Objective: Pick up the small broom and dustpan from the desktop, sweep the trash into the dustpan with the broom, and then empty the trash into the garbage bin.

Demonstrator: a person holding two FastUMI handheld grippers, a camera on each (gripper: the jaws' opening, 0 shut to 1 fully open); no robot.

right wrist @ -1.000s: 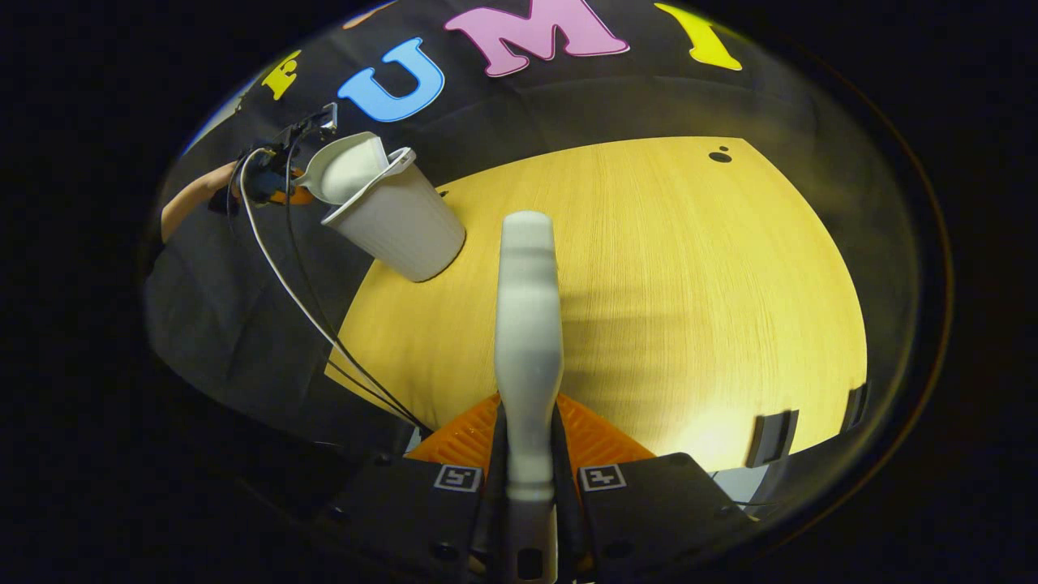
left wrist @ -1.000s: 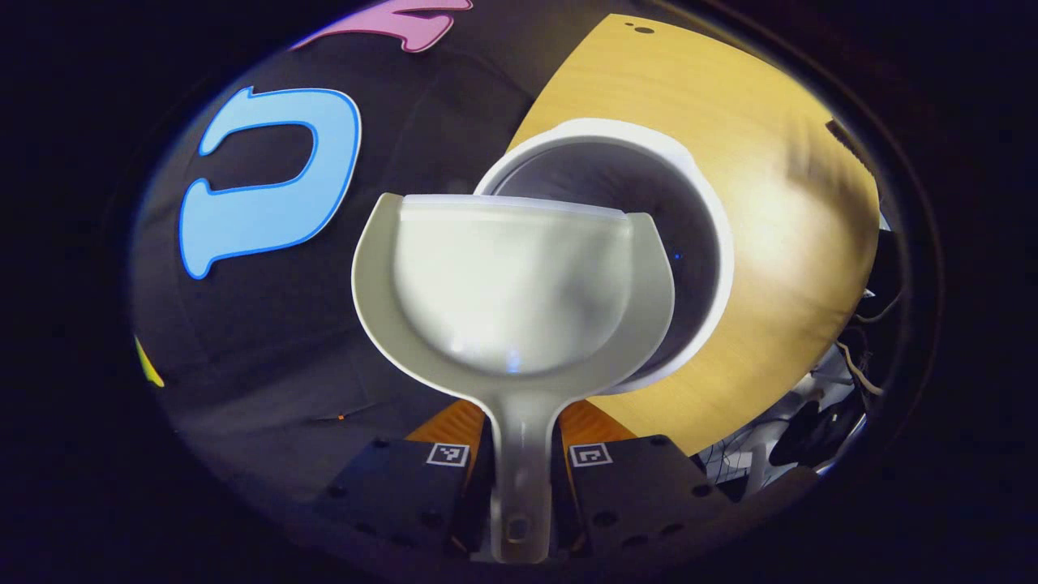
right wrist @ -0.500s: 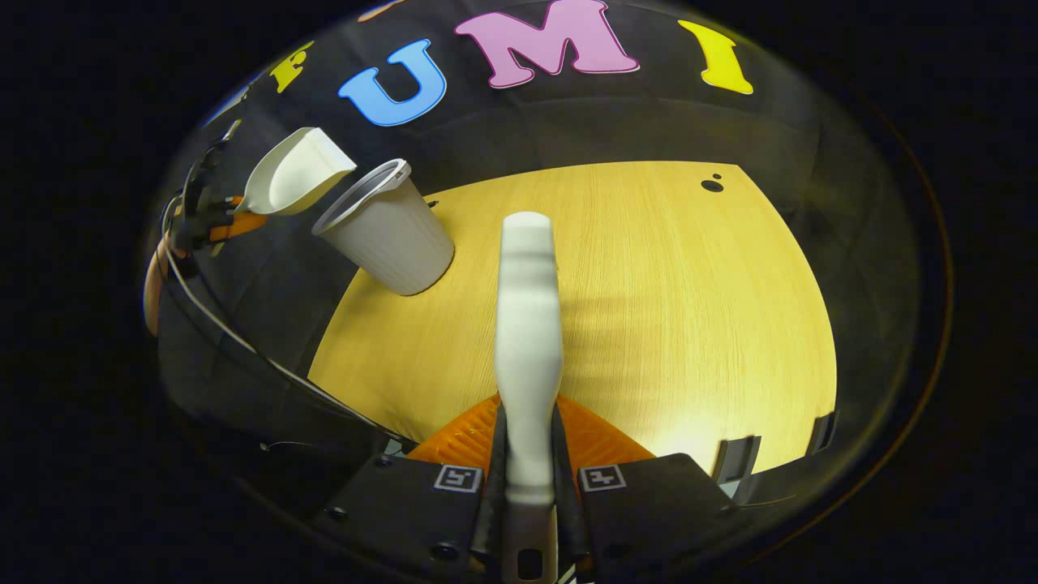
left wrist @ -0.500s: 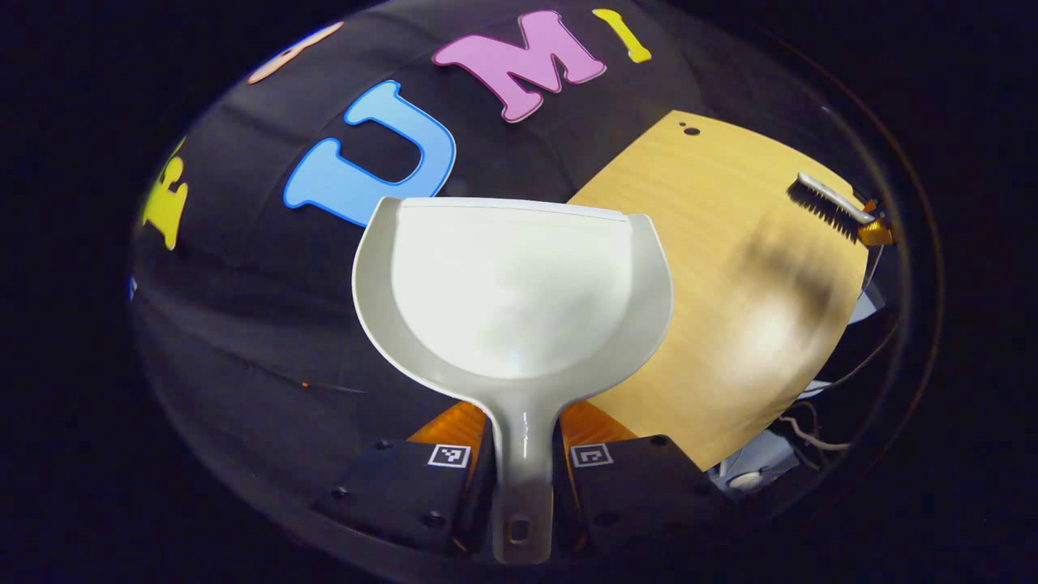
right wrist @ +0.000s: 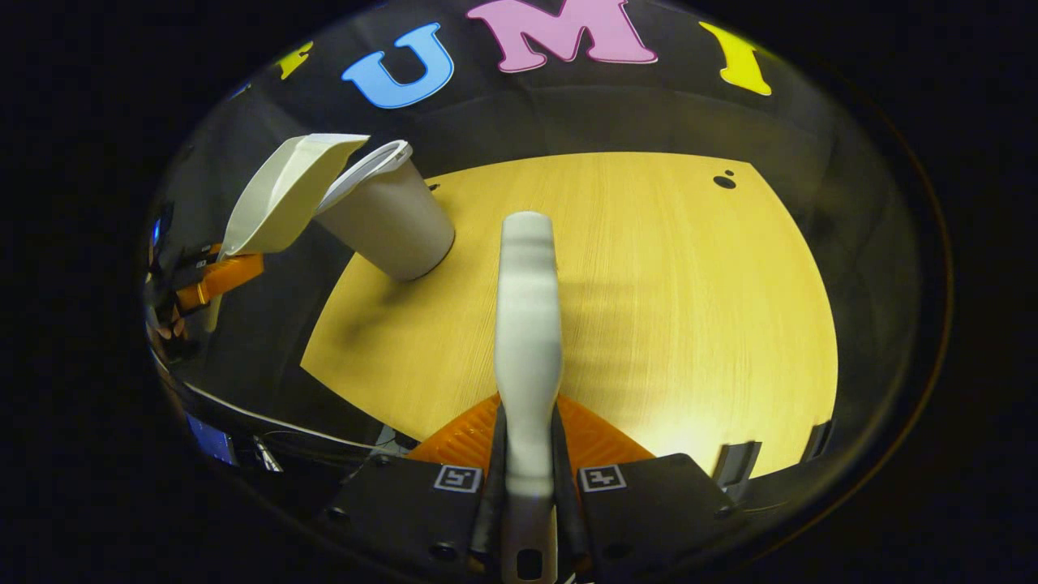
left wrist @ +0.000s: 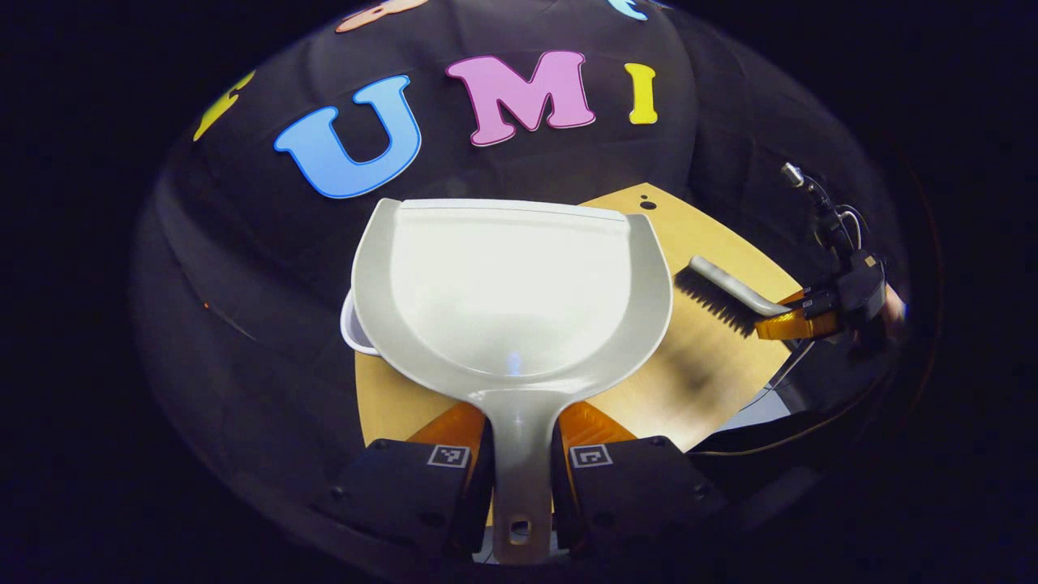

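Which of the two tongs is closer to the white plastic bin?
Left. The left tongs hold the pale dustpan right beside the white plastic bin; the right tongs, gripping the broom, sit across the wooden table.

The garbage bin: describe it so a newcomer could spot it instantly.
Start at the wooden desktop and go to its far left corner. The garbage bin stands there, a pale, ribbed, tapered tub with a rolled rim. It alone rests on the desktop, while the dustpan beside it is held in the air.

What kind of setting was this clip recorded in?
Likely a staged recording booth, not a home: a black cloth wall backs a bare wooden desktop holding just a white garbage bin, with cables trailing off the edge.
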